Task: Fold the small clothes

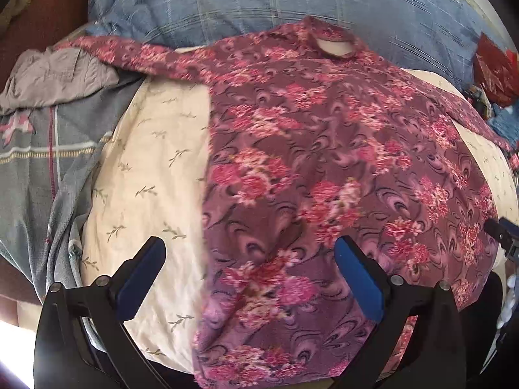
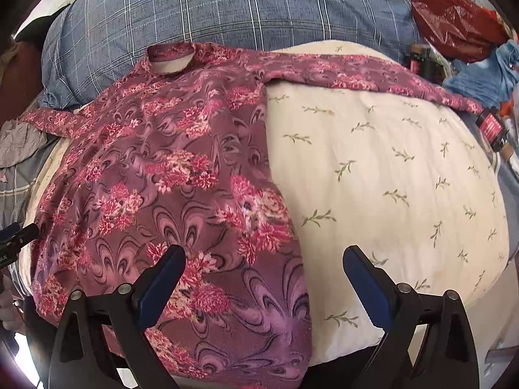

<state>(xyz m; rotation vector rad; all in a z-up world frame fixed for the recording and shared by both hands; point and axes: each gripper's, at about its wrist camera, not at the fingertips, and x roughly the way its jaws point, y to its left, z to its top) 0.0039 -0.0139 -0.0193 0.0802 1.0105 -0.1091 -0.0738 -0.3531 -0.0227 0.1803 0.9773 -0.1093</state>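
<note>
A purple floral shirt [image 1: 308, 162] lies spread flat on a cream leaf-print sheet [image 1: 155, 162], collar toward the far pillow and both sleeves stretched out to the sides. My left gripper [image 1: 249, 251] hovers open over the shirt's left hem edge, with nothing between its fingers. In the right wrist view the same floral shirt [image 2: 168, 168] covers the left half, and my right gripper [image 2: 264, 257] is open above its right hem edge, where the cloth meets the cream sheet [image 2: 389, 178]. The right gripper's tip [image 1: 501, 236] shows at the left wrist view's right edge.
A blue plaid pillow [image 2: 243, 6] lies behind the collar. Grey clothes [image 1: 48, 123] are piled at the left. A red plastic bag [image 2: 454, 16], blue cloth [image 2: 486, 77] and small bottles [image 2: 489, 129] crowd the right side.
</note>
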